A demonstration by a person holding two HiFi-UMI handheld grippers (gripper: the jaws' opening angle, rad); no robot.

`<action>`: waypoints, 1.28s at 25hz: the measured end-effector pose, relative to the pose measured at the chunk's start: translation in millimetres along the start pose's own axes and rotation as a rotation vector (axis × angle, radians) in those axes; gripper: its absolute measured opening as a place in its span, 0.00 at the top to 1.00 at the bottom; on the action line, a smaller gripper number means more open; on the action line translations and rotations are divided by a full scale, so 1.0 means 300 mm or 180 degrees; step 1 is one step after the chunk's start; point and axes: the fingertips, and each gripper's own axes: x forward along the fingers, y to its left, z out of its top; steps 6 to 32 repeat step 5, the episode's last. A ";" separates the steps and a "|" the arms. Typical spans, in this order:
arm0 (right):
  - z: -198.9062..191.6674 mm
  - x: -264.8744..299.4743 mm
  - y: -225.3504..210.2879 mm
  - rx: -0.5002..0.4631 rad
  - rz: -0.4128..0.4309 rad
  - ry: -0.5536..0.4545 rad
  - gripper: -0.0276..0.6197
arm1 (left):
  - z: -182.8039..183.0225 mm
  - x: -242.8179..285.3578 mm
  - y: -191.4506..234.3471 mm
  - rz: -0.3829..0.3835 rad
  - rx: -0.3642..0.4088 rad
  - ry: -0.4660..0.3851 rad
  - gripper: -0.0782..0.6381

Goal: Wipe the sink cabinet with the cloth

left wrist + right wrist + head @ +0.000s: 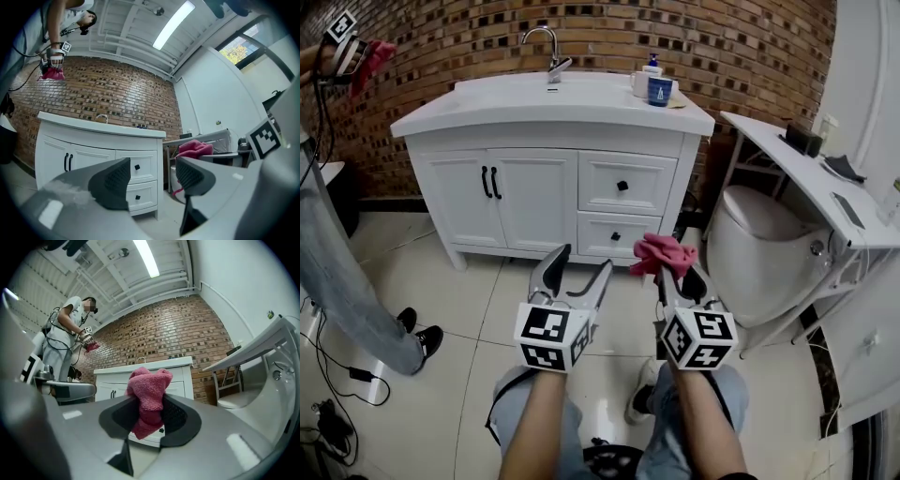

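No text is legible; the blue cup (660,91) may carry print, too small to read.

At centre frame, a pink cloth (664,251) shows against a white sink cabinet (534,192) with black handles (490,181). Across the top, the brick wall (441,47) is red-brown, speckled with dark and pale bricks, behind a blue cup (660,90). Lower down, the left gripper (584,258) and right gripper (677,270) carry black-and-white square markers.

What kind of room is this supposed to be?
Most likely a bathroom, perhaps a mock-up: a white sink cabinet with a tap stands against a brick wall, and a toilet sits beside it.
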 end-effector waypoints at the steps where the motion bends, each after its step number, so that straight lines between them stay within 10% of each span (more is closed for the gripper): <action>1: 0.006 -0.014 0.003 -0.0020 0.0012 -0.0014 0.77 | 0.003 -0.008 -0.008 0.0002 0.0006 -0.0003 0.46; 32: 0.016 -0.066 0.012 -0.0082 0.0015 -0.0049 0.77 | 0.021 -0.044 -0.035 -0.0014 0.0031 -0.0031 0.46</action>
